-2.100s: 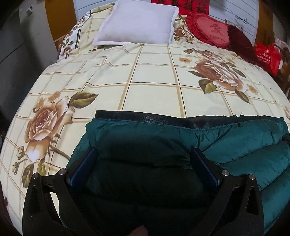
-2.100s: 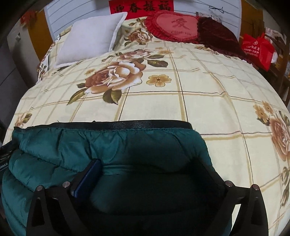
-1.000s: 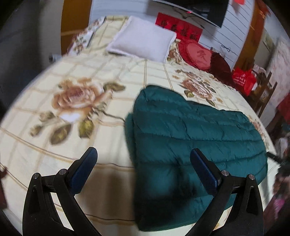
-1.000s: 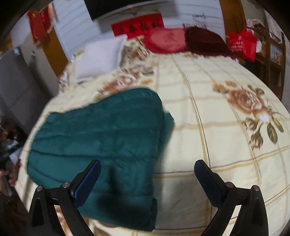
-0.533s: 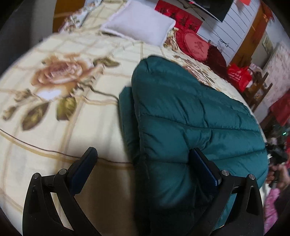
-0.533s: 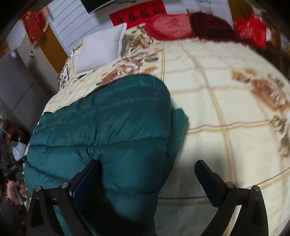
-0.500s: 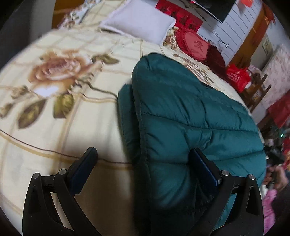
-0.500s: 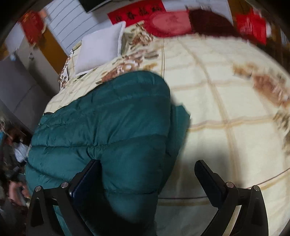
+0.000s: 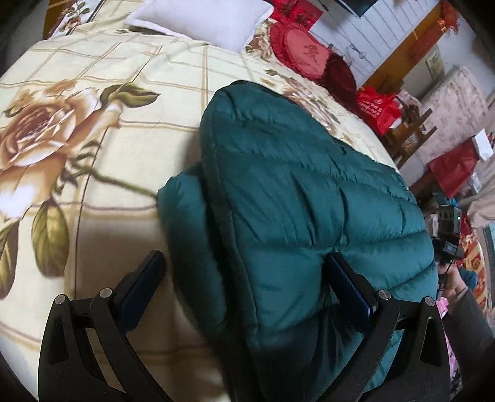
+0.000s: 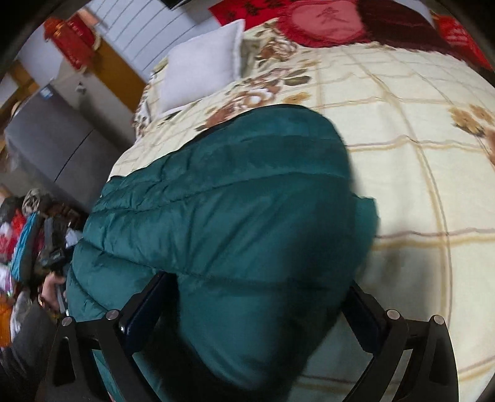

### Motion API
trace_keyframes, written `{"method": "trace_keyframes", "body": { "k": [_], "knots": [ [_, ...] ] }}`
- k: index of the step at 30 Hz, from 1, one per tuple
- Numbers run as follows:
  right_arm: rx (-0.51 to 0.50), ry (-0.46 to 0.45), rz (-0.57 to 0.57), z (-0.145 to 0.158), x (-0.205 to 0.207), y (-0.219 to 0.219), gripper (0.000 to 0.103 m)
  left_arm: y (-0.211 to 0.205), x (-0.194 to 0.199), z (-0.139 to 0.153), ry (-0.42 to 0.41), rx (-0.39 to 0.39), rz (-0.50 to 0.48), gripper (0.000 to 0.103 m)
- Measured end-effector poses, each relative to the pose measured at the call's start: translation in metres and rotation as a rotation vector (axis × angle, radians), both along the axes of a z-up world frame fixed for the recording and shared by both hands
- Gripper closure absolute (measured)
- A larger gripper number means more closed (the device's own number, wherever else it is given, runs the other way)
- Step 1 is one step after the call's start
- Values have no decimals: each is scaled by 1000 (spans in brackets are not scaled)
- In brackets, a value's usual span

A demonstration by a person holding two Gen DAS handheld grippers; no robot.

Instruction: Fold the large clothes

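Note:
A dark green padded jacket (image 9: 303,198) lies folded over on the cream flowered bedspread (image 9: 117,77). It also fills the right wrist view (image 10: 235,210). My left gripper (image 9: 244,272) is open, its jaws straddling the jacket's left folded edge, the right finger pressed into the padding. My right gripper (image 10: 256,293) is open, its jaws straddling the jacket's right end, with padded fabric bulging between them.
A white pillow (image 9: 201,21) and a red heart cushion (image 9: 303,55) lie at the head of the bed. A red bag (image 9: 377,108) and wooden furniture stand past the bed's right side. A grey cabinet (image 10: 55,142) stands left of the bed.
Both grippers let go of the jacket's hem, drew back, then came in again low at its two ends. The jacket now lies folded over and fabric sits between both open jaws.

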State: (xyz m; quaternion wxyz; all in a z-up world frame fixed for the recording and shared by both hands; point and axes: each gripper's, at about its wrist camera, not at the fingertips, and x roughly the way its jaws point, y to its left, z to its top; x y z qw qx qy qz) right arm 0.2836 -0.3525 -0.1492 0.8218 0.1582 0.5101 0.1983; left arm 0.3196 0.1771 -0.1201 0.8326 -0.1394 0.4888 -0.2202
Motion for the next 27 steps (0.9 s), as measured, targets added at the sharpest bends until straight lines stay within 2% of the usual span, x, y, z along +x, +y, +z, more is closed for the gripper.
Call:
{"method": "trace_keyframes", "body": {
  "k": [3,4,7,8,10,11,13,14,16,17,19,21,24,25,26,27],
  "knots": [
    [12,-22,15,-1,1,1,1,-4,-1,-1,-52,8,-4,2],
    [15,-31,16,-1,1,1,3,-5,-1,-1,-69,1,-11,13],
    [14,-65,21,-1,-2,2,15,-9,-10,7,-150,6,-36,32],
    [13,-82,20,0,-4,2,22,-12,-14,10,-180,27,-47,34],
    [-2,-119,23,4,-9,3,27,-16,-16,13,-212,53,-56,42],
    [-19,-136,26,6,-10,6,28,-18,-16,13,-222,63,-59,43],
    [-44,-145,30,6,-11,9,28,-18,-14,11,-221,69,-59,42],
    [-50,-146,28,5,-11,9,24,-18,-12,10,-213,66,-58,40],
    [-23,-109,2,-2,-7,5,17,-17,-8,8,-191,68,-48,26],
    [7,-112,-11,-3,-7,1,15,-16,-8,6,-179,68,-38,22],
    [19,-108,-2,-3,-6,0,13,-10,-1,-2,-129,33,-15,11],
    [20,-105,6,-3,-5,0,12,-5,2,-8,-92,-6,0,6],
    [46,-110,21,-2,-3,-2,12,-7,0,-8,-109,2,5,4],
    [58,-113,23,-3,-3,-2,17,-8,-2,-7,-112,5,6,9],
    [58,-113,23,-3,-3,-2,26,-10,-6,-3,-133,-9,-7,20],
    [62,-124,23,-2,-3,-2,31,-13,-12,3,-166,1,-9,38]
  ]
}}
